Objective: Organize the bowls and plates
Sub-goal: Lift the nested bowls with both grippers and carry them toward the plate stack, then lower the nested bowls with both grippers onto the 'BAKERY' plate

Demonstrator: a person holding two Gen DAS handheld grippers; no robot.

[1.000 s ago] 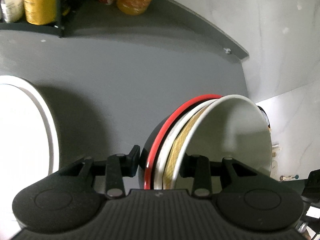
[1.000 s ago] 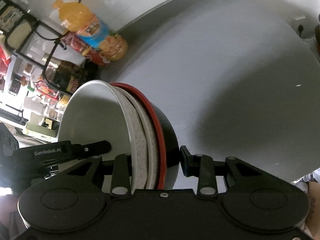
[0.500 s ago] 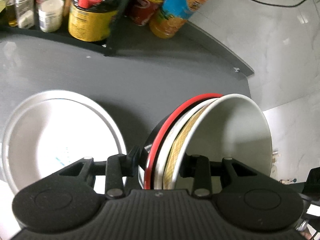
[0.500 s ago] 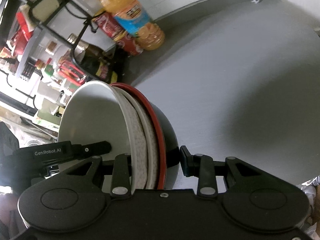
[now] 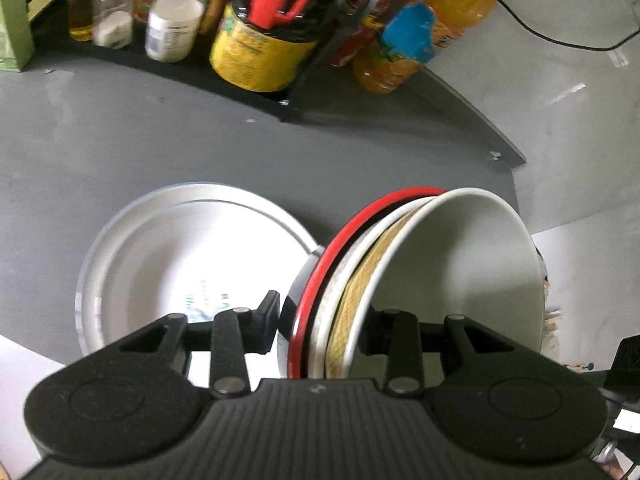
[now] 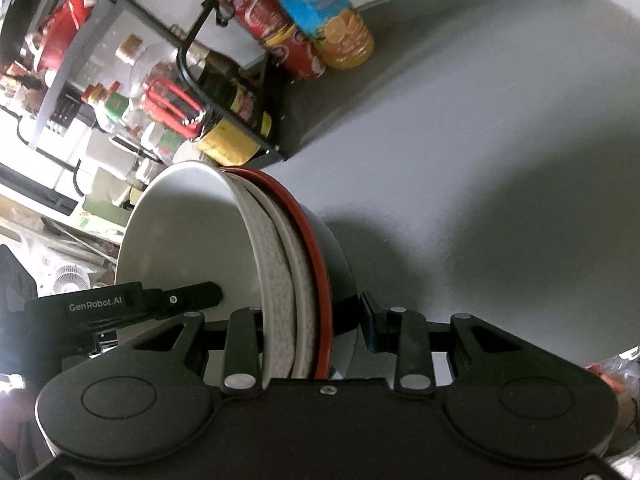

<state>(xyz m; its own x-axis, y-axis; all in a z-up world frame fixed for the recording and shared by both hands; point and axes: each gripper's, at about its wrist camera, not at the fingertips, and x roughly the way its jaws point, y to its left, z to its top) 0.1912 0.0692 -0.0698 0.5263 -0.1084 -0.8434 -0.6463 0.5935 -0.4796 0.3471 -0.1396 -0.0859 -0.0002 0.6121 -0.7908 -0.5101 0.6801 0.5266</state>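
Observation:
A stack of nested bowls (image 5: 440,280) is held on edge above the grey counter: a white bowl innermost, a speckled one, a red-rimmed black one outermost. My left gripper (image 5: 324,328) is shut on the stack's rim, one finger inside the white bowl, the other against the black outside. From the opposite side my right gripper (image 6: 304,320) clamps the same bowl stack (image 6: 240,248); the left gripper's finger (image 6: 188,296) shows inside the white bowl. A white plate (image 5: 192,264) lies flat on the counter, just left of the stack.
A black rack (image 5: 256,96) at the counter's back holds jars, a yellow-labelled bottle (image 5: 256,48) and spice containers. An orange juice bottle (image 5: 424,32) and a red can (image 6: 280,40) stand beside it. Open grey counter (image 6: 480,160) lies to the right, ending at a marble wall (image 5: 580,120).
Both grippers have pulled back with the bowl stack still clamped. The white plate has come fully into the left wrist view and the rack of bottles now fills the top.

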